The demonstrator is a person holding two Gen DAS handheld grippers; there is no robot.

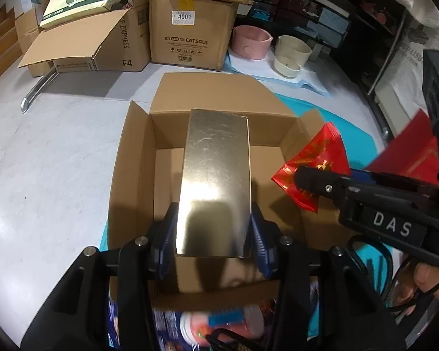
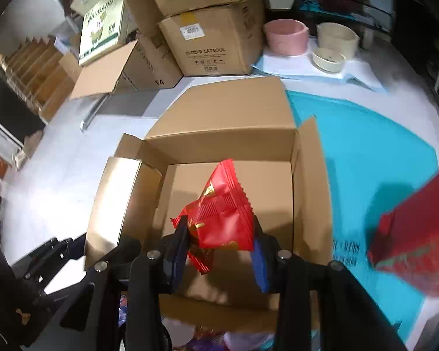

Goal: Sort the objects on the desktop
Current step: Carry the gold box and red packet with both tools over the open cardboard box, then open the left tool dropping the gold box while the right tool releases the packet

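Currently: left gripper (image 1: pixel 213 234) clamps gold box (image 1: pixel 216 175), long axis pointing away, above open carton (image 1: pixel 131 175); right gripper (image 2: pixel 219 242) pinches red sachet (image 2: pixel 219 213) over same carton's floor.

Storeroom: stacked shipping cartons (image 1: pixel 190 32), racks w/ stock (image 1: pixel 322 8), pet bowls (image 1: pixel 250 42).
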